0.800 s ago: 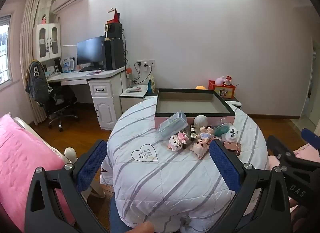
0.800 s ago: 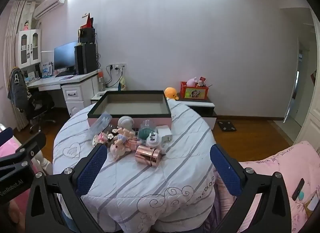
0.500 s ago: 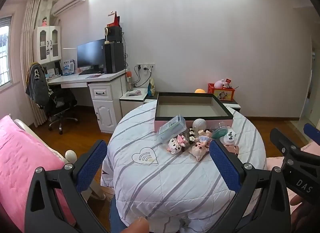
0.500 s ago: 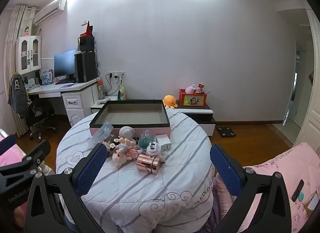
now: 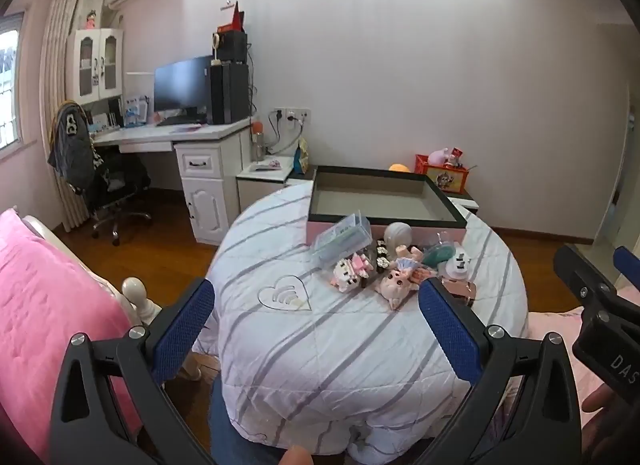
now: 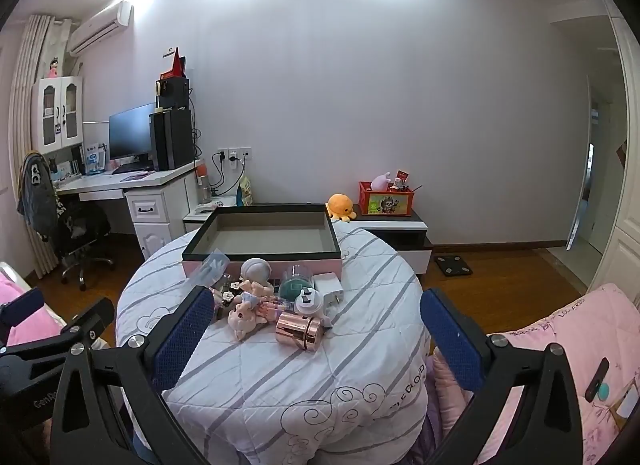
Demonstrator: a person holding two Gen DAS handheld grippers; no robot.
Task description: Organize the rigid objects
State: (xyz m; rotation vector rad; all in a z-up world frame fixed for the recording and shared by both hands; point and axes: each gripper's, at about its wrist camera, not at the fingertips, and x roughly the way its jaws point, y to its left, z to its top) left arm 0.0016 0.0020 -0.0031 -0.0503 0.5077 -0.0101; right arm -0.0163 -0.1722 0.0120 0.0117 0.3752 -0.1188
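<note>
Both hand-held grippers, left (image 5: 316,329) and right (image 6: 318,335), released (nothing gripped), short of the toy clutter fronting the empty black-rimmed pink box (image 6: 260,241), presumably staged for loading.

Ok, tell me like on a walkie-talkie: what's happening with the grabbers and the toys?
Left gripper open, empty. Right gripper open, empty. Toy pile untouched on the table, box behind it empty. Nothing in the way.
</note>
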